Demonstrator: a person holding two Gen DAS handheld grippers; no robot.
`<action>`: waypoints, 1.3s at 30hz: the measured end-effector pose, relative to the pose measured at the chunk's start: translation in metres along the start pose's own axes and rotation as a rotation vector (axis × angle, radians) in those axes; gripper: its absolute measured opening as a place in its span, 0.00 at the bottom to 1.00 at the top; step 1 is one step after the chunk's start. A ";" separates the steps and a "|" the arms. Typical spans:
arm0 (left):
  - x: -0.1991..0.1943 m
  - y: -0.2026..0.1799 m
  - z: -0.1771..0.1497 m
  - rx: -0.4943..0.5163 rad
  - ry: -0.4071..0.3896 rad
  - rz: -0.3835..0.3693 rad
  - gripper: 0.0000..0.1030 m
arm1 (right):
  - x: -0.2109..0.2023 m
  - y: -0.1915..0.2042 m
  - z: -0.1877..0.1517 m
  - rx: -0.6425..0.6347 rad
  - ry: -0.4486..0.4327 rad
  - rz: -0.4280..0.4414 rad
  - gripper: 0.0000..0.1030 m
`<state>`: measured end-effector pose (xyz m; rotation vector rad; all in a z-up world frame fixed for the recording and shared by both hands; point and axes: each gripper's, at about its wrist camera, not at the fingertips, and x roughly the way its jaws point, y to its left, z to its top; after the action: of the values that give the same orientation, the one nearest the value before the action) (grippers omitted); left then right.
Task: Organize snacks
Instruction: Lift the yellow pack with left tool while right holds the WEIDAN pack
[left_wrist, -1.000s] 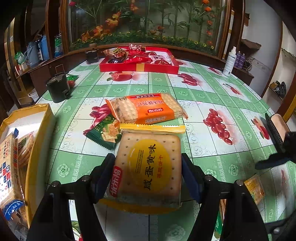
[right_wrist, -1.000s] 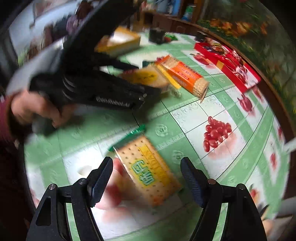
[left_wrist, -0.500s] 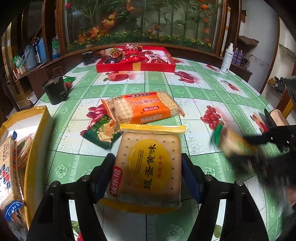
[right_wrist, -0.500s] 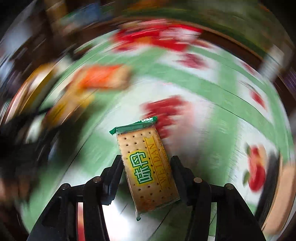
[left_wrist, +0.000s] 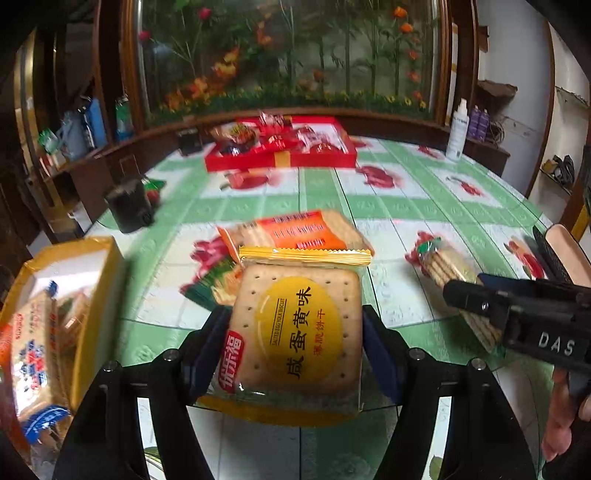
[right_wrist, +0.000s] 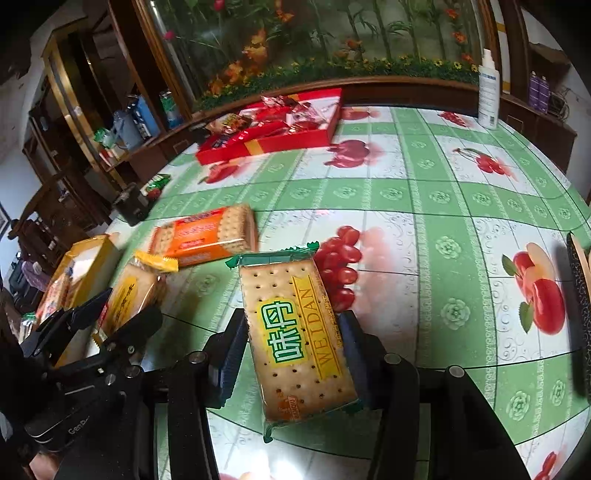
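My left gripper (left_wrist: 295, 325) is shut on a yellow salted-egg cracker pack (left_wrist: 295, 280), held flat just above the table. In the right wrist view my right gripper (right_wrist: 291, 332) has a green-ended Weidan cracker pack (right_wrist: 280, 280) between its pads, which press on its long sides as the jaws are closing. The left wrist view has that green pack (left_wrist: 443, 262) at the right, held on edge. An orange cracker pack (left_wrist: 295, 230) and a small green packet (left_wrist: 210, 288) lie on the tablecloth beyond the yellow pack.
A yellow box (left_wrist: 96, 280) with cracker packs in it stands at the left edge. A red tray (left_wrist: 280, 158) of sweets is at the far side, a black container (left_wrist: 127, 210) at far left, a white bottle (left_wrist: 456, 129) at far right.
My right gripper has closed on the green pack, rolled upright and carried it in beside the left gripper. My left gripper has kept its hold and barely shifted.
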<state>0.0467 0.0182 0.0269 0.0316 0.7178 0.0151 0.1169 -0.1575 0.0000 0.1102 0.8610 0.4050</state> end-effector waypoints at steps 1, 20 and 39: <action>-0.002 0.000 0.000 0.000 -0.009 0.004 0.68 | -0.002 0.003 -0.002 -0.010 -0.009 0.003 0.53; -0.010 -0.005 0.002 0.026 -0.051 0.033 0.68 | -0.012 0.021 -0.008 -0.077 -0.064 0.023 0.53; -0.010 -0.006 0.002 0.029 -0.052 0.038 0.68 | -0.015 0.022 -0.009 -0.086 -0.061 0.044 0.53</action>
<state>0.0403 0.0123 0.0352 0.0730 0.6653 0.0402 0.0948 -0.1438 0.0102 0.0613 0.7814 0.4767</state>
